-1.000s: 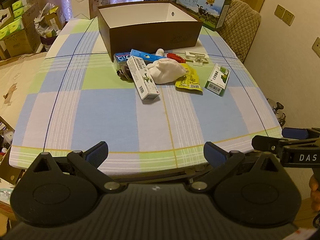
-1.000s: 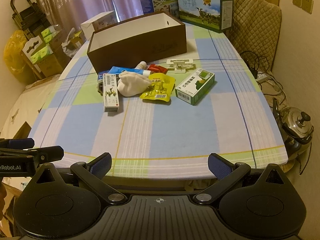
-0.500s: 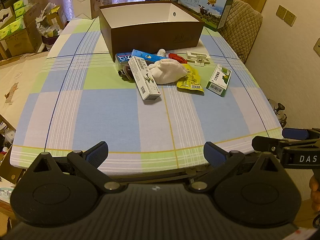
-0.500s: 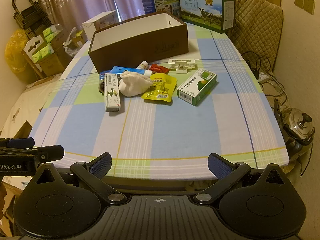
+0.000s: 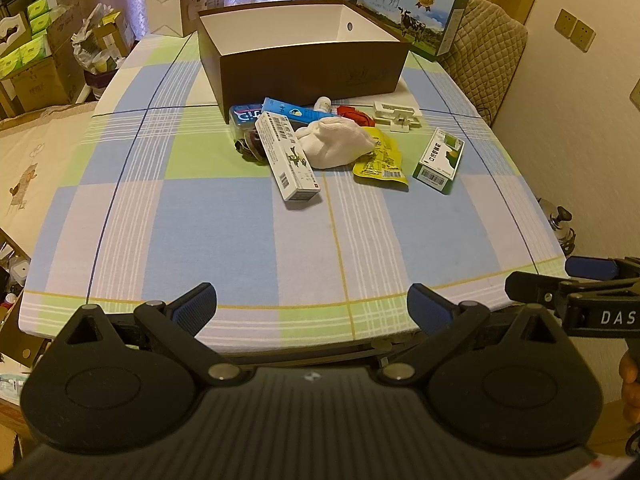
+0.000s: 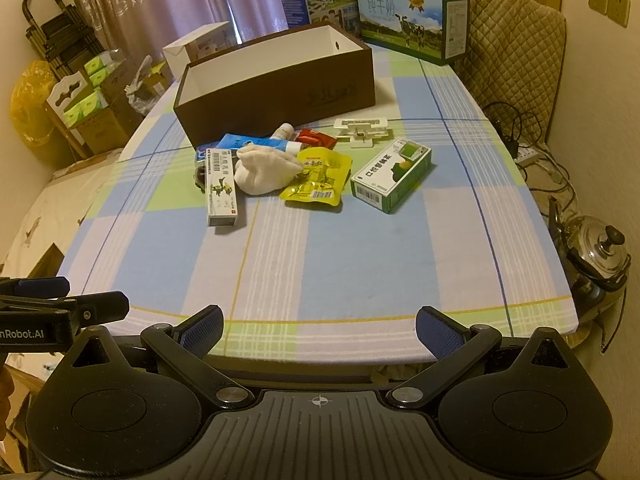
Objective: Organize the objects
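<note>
An open brown box (image 5: 304, 68) (image 6: 276, 92) with a white inside stands at the far middle of the checked table. In front of it lies a pile: a long white carton (image 5: 286, 156) (image 6: 220, 182), a white cloth bundle (image 5: 334, 142) (image 6: 266, 170), a yellow pouch (image 5: 380, 160) (image 6: 318, 178), a green and white carton (image 5: 440, 160) (image 6: 394, 174), a blue tube (image 5: 292, 114), a red packet (image 5: 354, 114) and a white plastic clip (image 5: 396, 116) (image 6: 362, 130). My left gripper (image 5: 312, 304) and right gripper (image 6: 318, 326) are open and empty over the table's near edge, far from the pile.
Milk cartons (image 6: 412, 16) and a white box (image 5: 182, 10) stand behind the brown box. A quilted chair (image 6: 516, 40) is at the far right. A steel kettle (image 6: 600, 248) sits on the floor right of the table. Cardboard boxes (image 5: 36, 60) crowd the left.
Both grippers have moved slightly forward toward the table; the objects look a little nearer. Nothing on the table has moved.
</note>
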Motion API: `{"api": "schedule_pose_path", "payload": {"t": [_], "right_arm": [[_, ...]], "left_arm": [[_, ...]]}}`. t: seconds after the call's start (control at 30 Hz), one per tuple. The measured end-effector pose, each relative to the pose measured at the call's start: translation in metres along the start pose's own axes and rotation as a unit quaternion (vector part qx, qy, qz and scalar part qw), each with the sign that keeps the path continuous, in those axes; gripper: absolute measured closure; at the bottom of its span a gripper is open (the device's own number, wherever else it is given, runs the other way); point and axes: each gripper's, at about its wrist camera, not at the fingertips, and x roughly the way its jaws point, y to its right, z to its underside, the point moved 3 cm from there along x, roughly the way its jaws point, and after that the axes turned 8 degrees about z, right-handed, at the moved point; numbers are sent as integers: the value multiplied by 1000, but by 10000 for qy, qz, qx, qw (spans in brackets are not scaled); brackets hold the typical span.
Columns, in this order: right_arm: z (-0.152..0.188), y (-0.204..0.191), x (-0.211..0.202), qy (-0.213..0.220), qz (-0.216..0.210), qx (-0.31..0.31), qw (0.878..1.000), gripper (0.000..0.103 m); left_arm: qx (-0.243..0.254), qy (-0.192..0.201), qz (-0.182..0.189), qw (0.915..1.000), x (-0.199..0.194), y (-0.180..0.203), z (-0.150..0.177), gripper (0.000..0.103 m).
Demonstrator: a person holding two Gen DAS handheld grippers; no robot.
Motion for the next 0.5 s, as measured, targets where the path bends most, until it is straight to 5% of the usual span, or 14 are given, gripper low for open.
{"api": "schedule_pose_path", "payload": {"t": [0.5], "right_arm": [[-5,10,6,-35,-37,25,10000,2]], "left_arm": [[-19,-35,-32,10000,6,5,-7,3]]}}
